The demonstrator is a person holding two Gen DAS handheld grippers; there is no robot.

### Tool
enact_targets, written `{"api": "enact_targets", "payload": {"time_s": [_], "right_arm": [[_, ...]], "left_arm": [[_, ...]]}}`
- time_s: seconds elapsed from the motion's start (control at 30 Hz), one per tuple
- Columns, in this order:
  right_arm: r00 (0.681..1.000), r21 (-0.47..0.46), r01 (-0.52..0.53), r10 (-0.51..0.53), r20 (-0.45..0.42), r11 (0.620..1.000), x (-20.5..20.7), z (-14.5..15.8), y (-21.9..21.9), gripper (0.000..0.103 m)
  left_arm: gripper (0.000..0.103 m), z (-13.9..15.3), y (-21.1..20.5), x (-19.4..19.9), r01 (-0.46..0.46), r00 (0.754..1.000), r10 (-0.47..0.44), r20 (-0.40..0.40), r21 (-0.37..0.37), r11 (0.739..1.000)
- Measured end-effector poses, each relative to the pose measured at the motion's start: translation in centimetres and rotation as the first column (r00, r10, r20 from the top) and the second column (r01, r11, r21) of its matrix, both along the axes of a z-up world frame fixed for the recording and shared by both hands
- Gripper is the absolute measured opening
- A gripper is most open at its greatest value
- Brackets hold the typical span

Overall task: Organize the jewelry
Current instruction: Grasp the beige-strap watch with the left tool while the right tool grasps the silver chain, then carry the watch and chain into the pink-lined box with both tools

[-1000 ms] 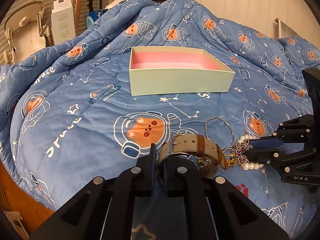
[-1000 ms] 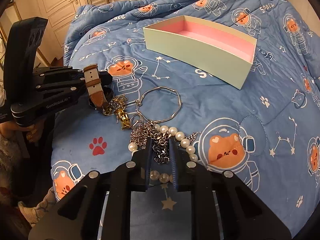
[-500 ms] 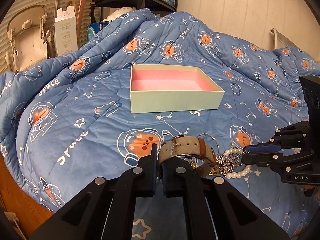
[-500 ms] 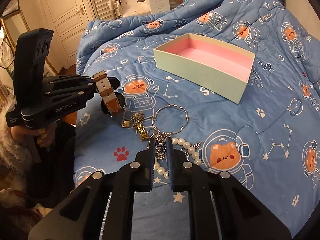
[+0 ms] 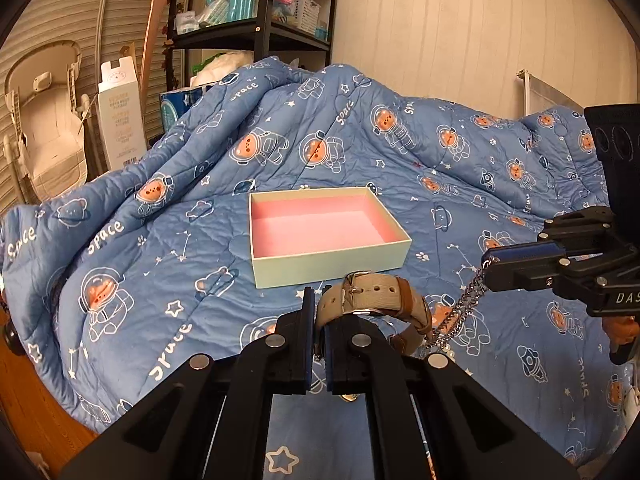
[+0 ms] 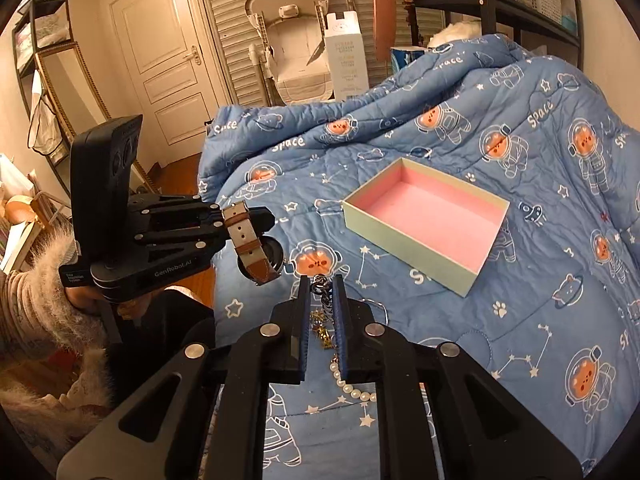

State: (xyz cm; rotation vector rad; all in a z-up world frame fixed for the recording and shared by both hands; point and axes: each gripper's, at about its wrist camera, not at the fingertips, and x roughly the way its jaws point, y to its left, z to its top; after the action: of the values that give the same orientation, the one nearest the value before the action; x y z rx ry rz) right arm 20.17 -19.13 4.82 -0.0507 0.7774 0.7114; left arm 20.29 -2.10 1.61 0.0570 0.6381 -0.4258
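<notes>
A mint box with pink lining lies open on the blue quilt. My left gripper is shut on a beige and brown strap watch, held in the air in front of the box. My right gripper is shut on a silver chain, which hangs below it to the right of the watch. A pearl string and a gold piece lie on the quilt below the right gripper.
The blue astronaut quilt covers the bed and rises in folds behind the box. A black shelf rack, a white carton and a baby chair stand beyond the bed. A white door is at the left.
Both grippers have lifted off the quilt, the left with the watch, the right with the silver chain pulled away from the pearls and other jewelry.
</notes>
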Motion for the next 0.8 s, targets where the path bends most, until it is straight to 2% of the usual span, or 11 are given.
{"api": "enact_targets", "payload": {"time_s": [0.13,0.43,0.57,0.7,0.8], "right_arm": [[1.0,0.018,-0.006,0.006,0.028,1.0,0.4,2.5,-0.2,0.011],[0.992,0.054,-0.036,0.029,0.126,0.998,0.9,8.3,-0.1,0.011],[0.982,0.049,-0.038,0.029,0.189,0.998,1.3,10.9,0.1,0.011],[0.97,0.036,-0.019,0.009,0.245,0.999,2.8,12.9,0.0,0.011],[0.968,0.035,0.007,-0.015,0.251,0.999,4.8,13.6,-0.1,0.011]], "left_arm": [[0.004,1.9,-0.2,0.4,0.019,1.0,-0.019,0.018,-0.001,1.0],[0.004,5.5,0.0,1.8,0.046,0.999,-0.044,0.03,-0.058,0.997],[0.004,6.9,-0.3,2.4,0.054,0.997,-0.051,0.055,-0.042,0.998],[0.004,7.7,-0.7,4.2,0.065,0.997,-0.063,0.038,-0.046,0.997],[0.004,7.8,-1.2,6.0,0.067,0.998,-0.067,0.018,-0.044,0.997]]}}
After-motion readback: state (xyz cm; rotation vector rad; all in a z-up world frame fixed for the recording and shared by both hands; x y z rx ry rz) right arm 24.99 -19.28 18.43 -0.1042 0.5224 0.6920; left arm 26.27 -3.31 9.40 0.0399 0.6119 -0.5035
